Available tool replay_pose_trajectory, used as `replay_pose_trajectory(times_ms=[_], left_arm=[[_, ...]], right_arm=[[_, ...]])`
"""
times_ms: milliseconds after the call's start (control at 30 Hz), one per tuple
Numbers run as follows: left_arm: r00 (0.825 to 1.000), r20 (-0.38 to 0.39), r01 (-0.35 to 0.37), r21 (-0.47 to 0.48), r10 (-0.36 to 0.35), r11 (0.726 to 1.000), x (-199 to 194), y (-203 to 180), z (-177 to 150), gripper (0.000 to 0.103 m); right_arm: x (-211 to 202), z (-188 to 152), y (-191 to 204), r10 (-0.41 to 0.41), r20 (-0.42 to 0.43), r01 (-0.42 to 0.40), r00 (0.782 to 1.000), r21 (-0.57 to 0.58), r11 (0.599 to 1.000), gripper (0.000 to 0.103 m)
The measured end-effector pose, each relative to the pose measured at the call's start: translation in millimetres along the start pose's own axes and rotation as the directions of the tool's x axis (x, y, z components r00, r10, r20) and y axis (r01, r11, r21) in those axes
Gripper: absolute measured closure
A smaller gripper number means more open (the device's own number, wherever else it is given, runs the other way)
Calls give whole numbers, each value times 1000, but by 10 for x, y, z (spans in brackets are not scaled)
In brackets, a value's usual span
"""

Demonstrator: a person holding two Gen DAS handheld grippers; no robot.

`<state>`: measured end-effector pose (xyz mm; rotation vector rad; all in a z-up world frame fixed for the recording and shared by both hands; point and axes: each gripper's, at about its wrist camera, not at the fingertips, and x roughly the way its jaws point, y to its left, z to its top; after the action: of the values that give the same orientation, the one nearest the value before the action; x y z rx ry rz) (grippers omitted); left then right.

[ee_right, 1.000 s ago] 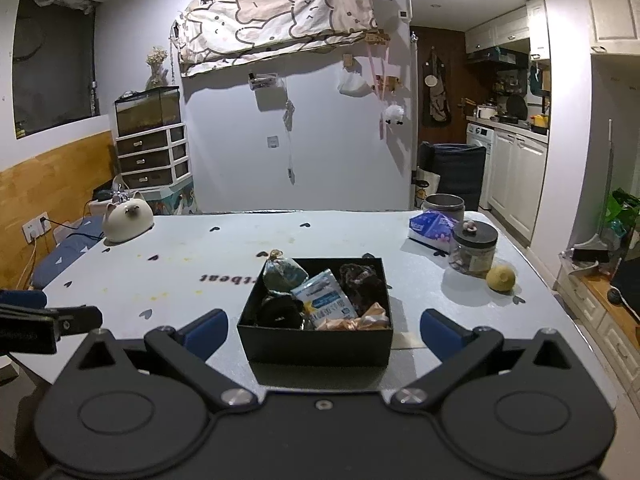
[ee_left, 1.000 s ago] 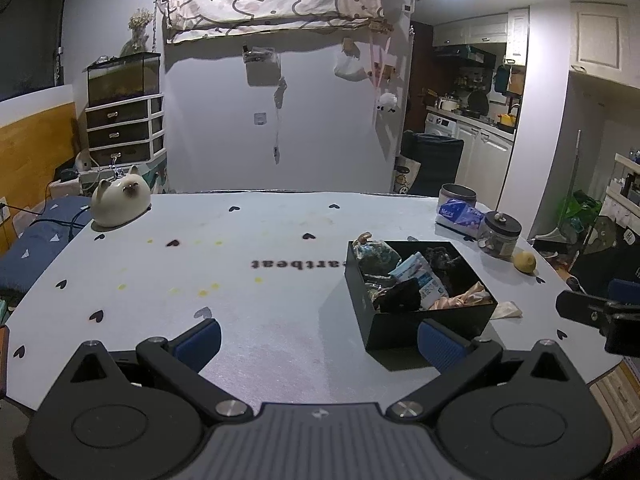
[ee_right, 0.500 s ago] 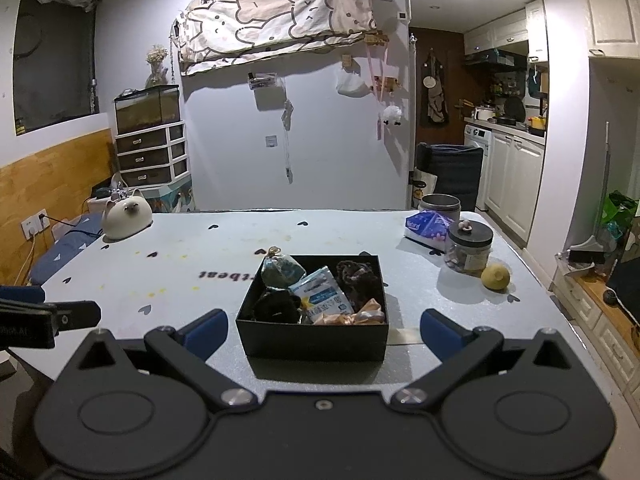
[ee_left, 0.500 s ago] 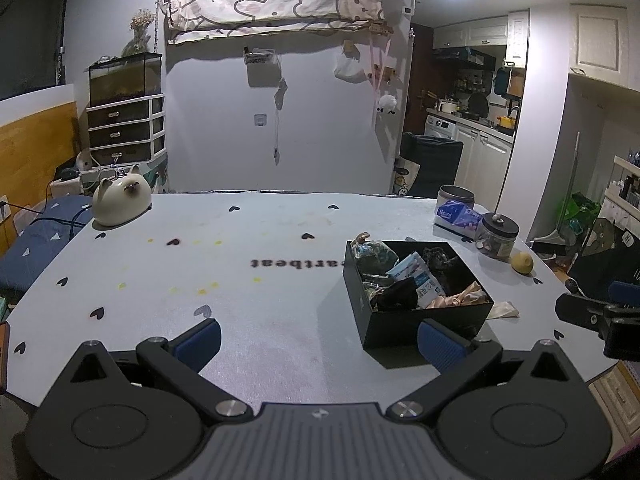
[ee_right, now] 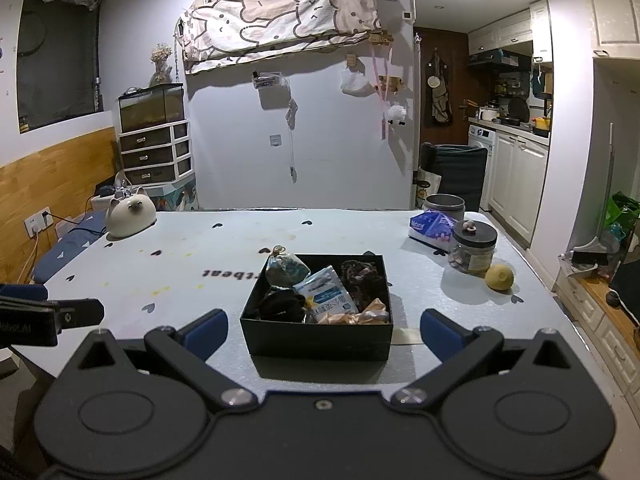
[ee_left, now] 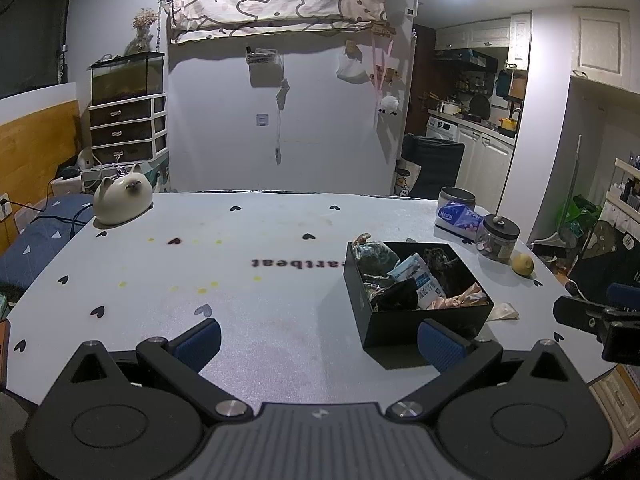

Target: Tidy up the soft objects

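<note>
A black open box (ee_left: pixel 400 328) stands on the grey table (ee_left: pixel 240 280), right of centre. Inside lie a green drawstring pouch (ee_right: pixel 286 268), a blue-white packet (ee_right: pixel 326 298), a dark brown scrunchie (ee_right: pixel 362 276), a black soft item (ee_right: pixel 280 306) and peach cloth (ee_right: pixel 360 316). My left gripper (ee_left: pixel 318 340) is open over the near table edge, left of the box, with nothing between its fingers. My right gripper (ee_right: pixel 322 330) is open too and faces the box (ee_right: pixel 280 336) head-on from just in front. Each gripper shows at the edge of the other's view.
A cream cat-shaped ornament (ee_left: pixel 122 200) sits at the far left corner. At the far right are a metal tin (ee_left: pixel 456 198), a tissue pack (ee_left: pixel 456 216), a lidded glass jar (ee_left: pixel 498 238) and a lemon (ee_left: pixel 522 264). A pale scrap (ee_left: pixel 504 312) lies beside the box.
The right wrist view has drifted slightly, so the box sits a touch higher in it. Both grippers stay open and the box contents have not moved.
</note>
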<state>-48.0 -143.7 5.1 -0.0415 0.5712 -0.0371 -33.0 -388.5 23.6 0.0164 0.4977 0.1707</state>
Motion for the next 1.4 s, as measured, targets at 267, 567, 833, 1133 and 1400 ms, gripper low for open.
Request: replay_pose_trajectory(times_ms=[267, 567, 833, 1133, 1400], left_arm=[[1000, -1, -11, -7, 11, 1000, -10, 19, 6, 0], [1000, -1, -11, -7, 11, 1000, -13, 16, 2, 0], [1000, -2, -12, -9, 12, 1000, -16, 10, 3, 0], [1000, -3, -14, -11, 14, 1000, -14, 4, -5, 0], [1000, -4, -14, -12, 14, 1000, -14, 7, -2, 0]], right_arm=[[20, 15, 8, 15, -2, -15, 1000, -8, 1000, 0], [30, 21, -17, 16, -1, -16, 1000, -8, 1000, 0], [30, 20, -26, 17, 0, -17, 1000, -7, 1000, 0], [31, 18, -22, 17, 0, -17, 1000, -8, 1000, 0], [30, 18, -21, 18, -1, -18, 1000, -7, 1000, 0]])
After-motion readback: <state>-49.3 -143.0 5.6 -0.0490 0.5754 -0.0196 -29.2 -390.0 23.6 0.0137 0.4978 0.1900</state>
